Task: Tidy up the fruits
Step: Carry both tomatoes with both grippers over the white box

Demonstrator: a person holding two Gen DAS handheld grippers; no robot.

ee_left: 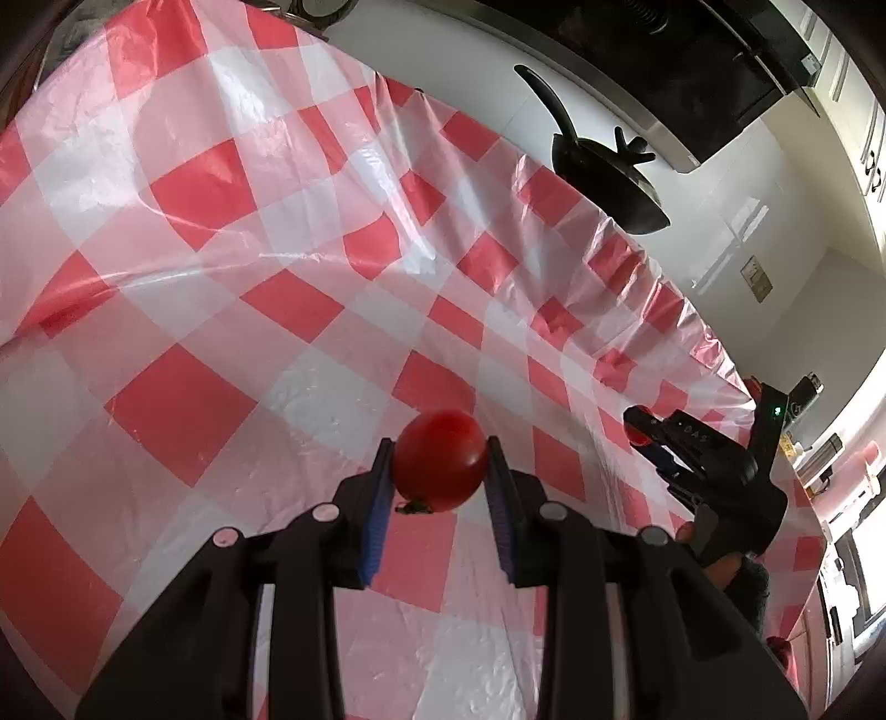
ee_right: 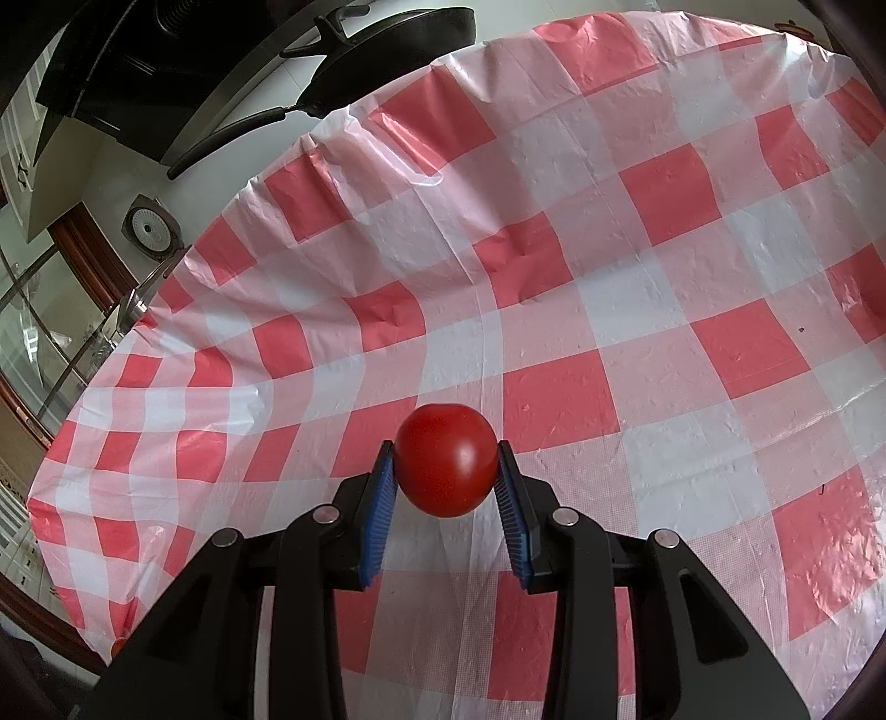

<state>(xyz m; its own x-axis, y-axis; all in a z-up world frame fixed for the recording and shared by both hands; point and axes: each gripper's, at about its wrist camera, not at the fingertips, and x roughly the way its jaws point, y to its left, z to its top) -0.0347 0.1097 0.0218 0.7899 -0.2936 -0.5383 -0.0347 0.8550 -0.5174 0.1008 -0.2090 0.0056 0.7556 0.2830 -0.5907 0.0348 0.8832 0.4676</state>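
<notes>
My left gripper [ee_left: 438, 455] is shut on a red tomato [ee_left: 440, 457], held between its blue pads above the red-and-white checked tablecloth [ee_left: 221, 249]. My right gripper [ee_right: 446, 457] is shut on a second red tomato [ee_right: 446, 462], also held above the cloth [ee_right: 637, 249]. The right gripper also shows in the left wrist view [ee_left: 645, 429] at the right, with a red fruit between its fingers. Another red fruit [ee_left: 779, 647] lies partly hidden at the lower right edge of the left wrist view.
A black pan [ee_left: 609, 171] hangs on the white wall beyond the table's far edge; it also shows in the right wrist view [ee_right: 387, 50]. A range hood [ee_left: 692, 66] is above. A window [ee_right: 44, 332] is at the left.
</notes>
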